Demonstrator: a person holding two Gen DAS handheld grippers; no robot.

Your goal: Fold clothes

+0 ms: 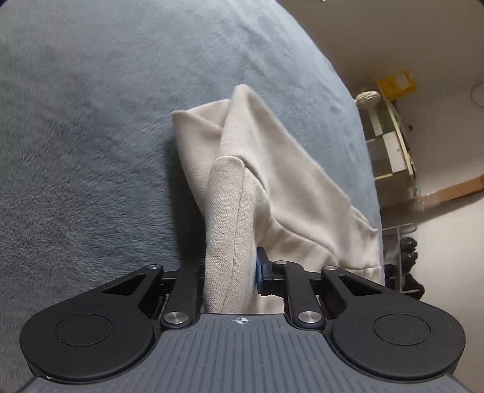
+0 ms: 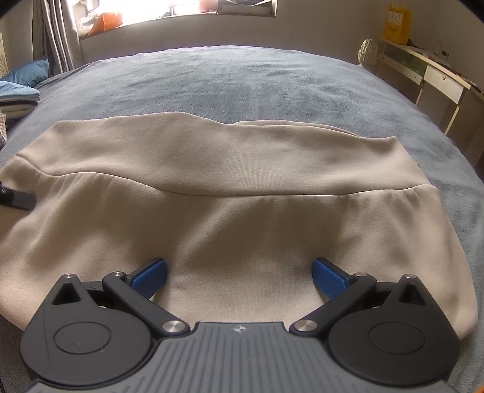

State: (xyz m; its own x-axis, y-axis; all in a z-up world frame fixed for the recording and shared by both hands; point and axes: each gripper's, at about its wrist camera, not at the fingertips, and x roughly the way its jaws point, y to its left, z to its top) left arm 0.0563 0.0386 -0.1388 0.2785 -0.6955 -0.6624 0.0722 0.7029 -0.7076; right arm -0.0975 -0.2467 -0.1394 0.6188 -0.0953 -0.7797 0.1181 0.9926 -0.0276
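**Beige garment on the bed, one gripper clamped, one spread**

On the blue-grey fleece blanket [image 2: 242, 81] that covers the bed lies a beige sweatshirt-like garment [image 2: 230, 217], spread wide across the right wrist view with a seam running from side to side through its middle. The right gripper [image 2: 239, 276] hovers low over the near part of the cloth, its jaws wide apart, and the blue pads [image 2: 149, 276] stand on either side of a bare stretch of fabric, holding nothing.

From the left wrist view, the left gripper [image 1: 233, 272] has its jaws clamped on a bunched fold of the garment [image 1: 242, 193], which rises between them and drapes away over the blanket [image 1: 90, 136]. Only a sliver of one blue pad [image 1: 260, 266] shows beside the cloth.

At the far left of the right wrist view a dark part, likely the other gripper, touches the garment's edge. Beyond the bed stand a white shelf unit [image 2: 435, 78], a yellow box [image 2: 396, 21], a blue pillow [image 2: 27, 74] and a curtain [image 2: 57, 33].
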